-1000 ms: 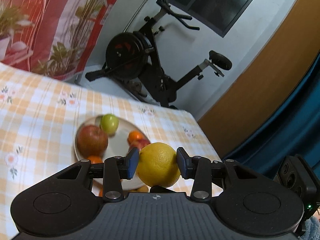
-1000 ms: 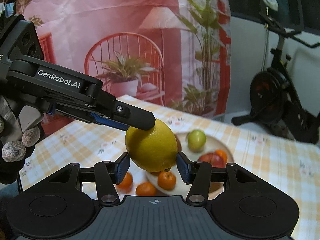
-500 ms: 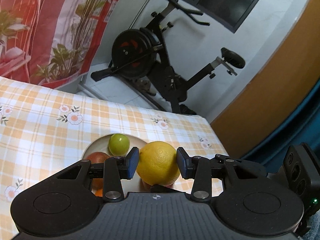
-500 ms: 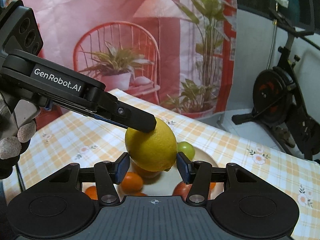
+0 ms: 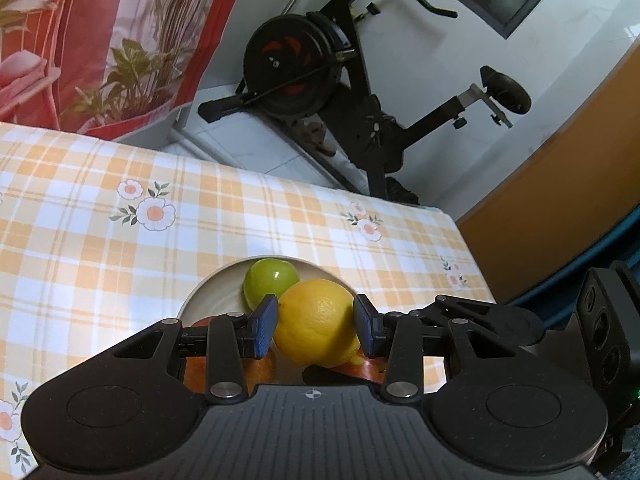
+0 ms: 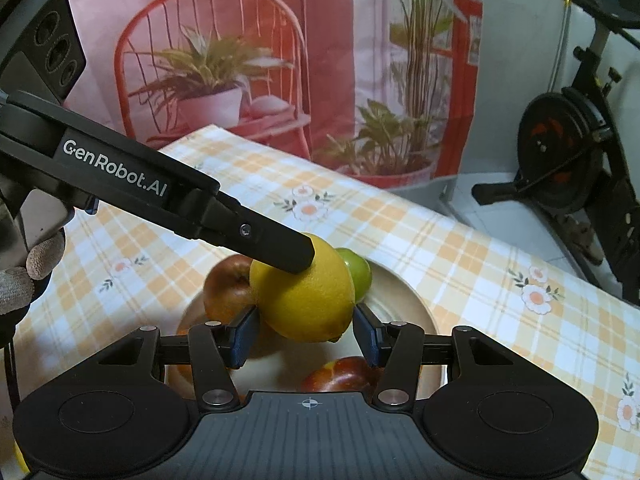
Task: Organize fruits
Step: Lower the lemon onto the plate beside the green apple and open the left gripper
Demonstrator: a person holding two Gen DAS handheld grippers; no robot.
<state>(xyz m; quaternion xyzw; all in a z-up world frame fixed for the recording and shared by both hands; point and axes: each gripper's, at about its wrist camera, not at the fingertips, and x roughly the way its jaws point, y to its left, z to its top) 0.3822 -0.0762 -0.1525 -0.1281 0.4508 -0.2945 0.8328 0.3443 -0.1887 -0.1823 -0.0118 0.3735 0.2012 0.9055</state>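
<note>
The left gripper [image 5: 316,328] was clamped on a yellow lemon [image 5: 316,322]; both of its blue pads [image 5: 266,326] pressed against the fruit's sides, and the lemon bulged forward and upward past the fingertips. The right gripper [image 6: 306,330] sat at the same lemon [image 6: 306,298] from another side; its blue pads [image 6: 242,334] lay at the lower flanks of the fruit, the right-hand one against the peel, though whether the left-hand one truly pressed or only stood just beside it I could not tell. In the right wrist view the black finger of the left gripper [image 6: 276,246] came in from the left above those jaws and rested on the lemon's upper left shoulder; a gloved hand [image 6: 24,276] showed at the far left edge behind it.

Below and beyond both pairs of jaws lay a pale round plate [image 6: 404,300] on an orange-and-white checked tablecloth with small flowers [image 5: 100,240]; the lemon hung above the plate, not resting on it. Just behind the lemon, past the left gripper's fingertips, sat a green apple [image 5: 270,280]; the right wrist view showed it [image 6: 358,270] peeking from behind the lemon's right side. A red-brown apple [image 6: 228,286] lay on the plate to the left of the right jaws; another red apple [image 6: 340,374] lay beneath them, close to the gripper's body; orange fruit [image 5: 256,372] showed under the left jaws, too hidden to name. Beyond the table stood a black exercise bike [image 5: 320,72] and a red printed backdrop [image 6: 240,60].
</note>
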